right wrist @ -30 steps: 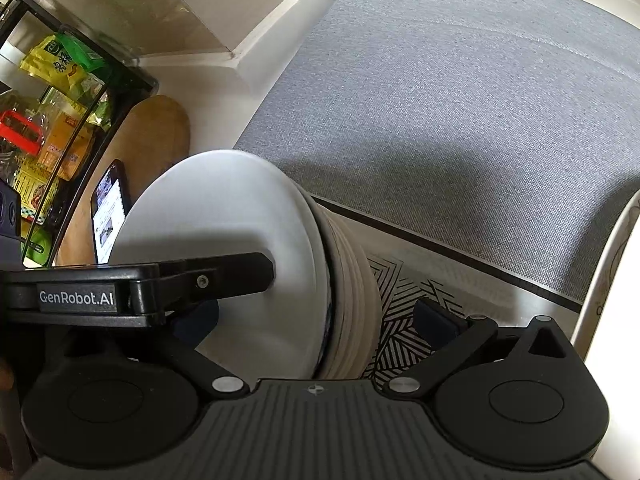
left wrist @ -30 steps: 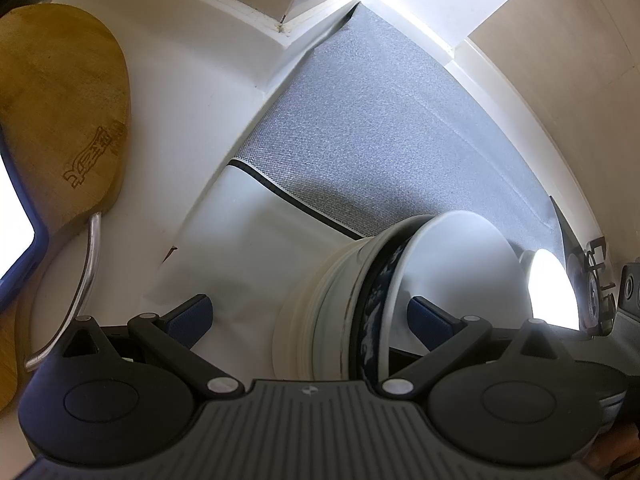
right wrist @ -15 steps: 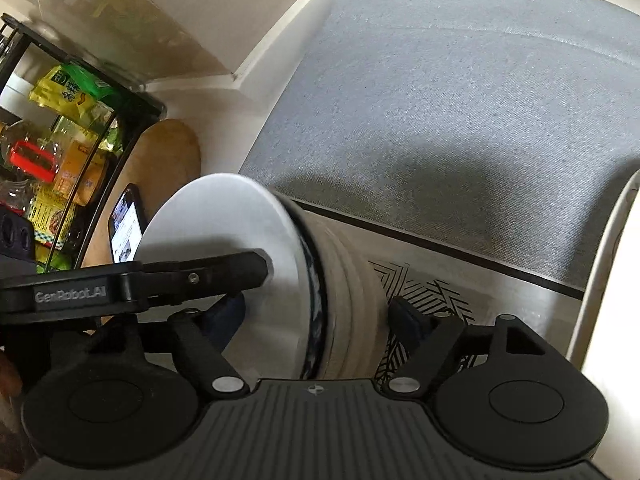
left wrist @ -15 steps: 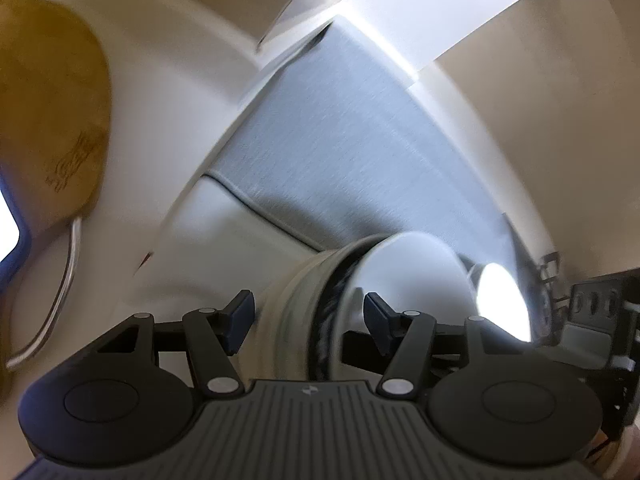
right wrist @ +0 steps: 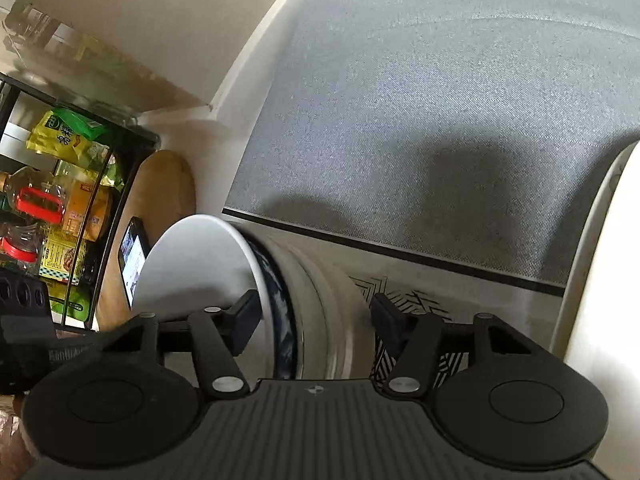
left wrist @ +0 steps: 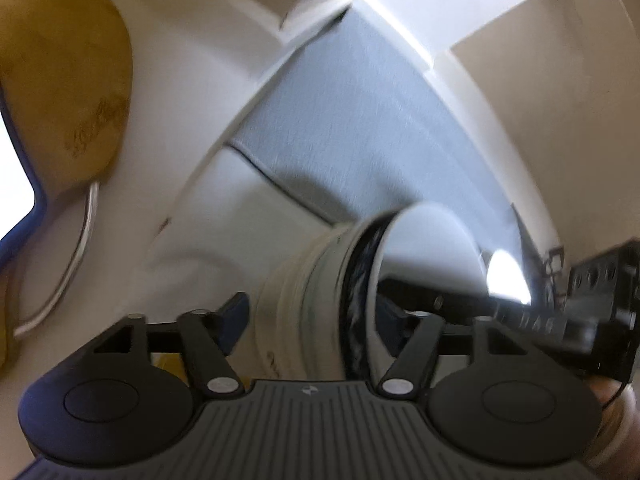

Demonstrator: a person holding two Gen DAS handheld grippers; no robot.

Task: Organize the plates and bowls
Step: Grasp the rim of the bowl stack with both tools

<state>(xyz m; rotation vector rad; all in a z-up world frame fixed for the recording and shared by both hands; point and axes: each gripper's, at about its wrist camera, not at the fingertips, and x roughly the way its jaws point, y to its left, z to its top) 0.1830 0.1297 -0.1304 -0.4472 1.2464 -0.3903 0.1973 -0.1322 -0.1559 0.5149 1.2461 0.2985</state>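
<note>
A nested stack of dishes [left wrist: 296,304] lies between both pairs of fingers: cream bowls, a blue-patterned dish [left wrist: 360,280] and a white bowl [left wrist: 424,248] at the end. My left gripper [left wrist: 312,316] straddles the stack and its jaws are opening. One pad stands beside the cream wall, the other at the white bowl's face. In the right wrist view the same stack [right wrist: 324,304] shows its white bowl [right wrist: 196,260] to the left. My right gripper [right wrist: 314,312] straddles it with jaws closing, and a sliver of mat shows beside its right pad.
A grey mat [right wrist: 440,120] stretches ahead, with a black-patterned mat [right wrist: 404,300] under the stack. A wooden board [left wrist: 64,92] and a lit phone [right wrist: 134,260] lie to the left, beside a rack of food packets [right wrist: 60,200]. A large pale rim [right wrist: 600,260] curves at the right.
Both pairs of jaws have come in from wide open to stand close around the stack. The left pair narrowed, then widened a little. The right gripper's body has come nearer in the left view.
</note>
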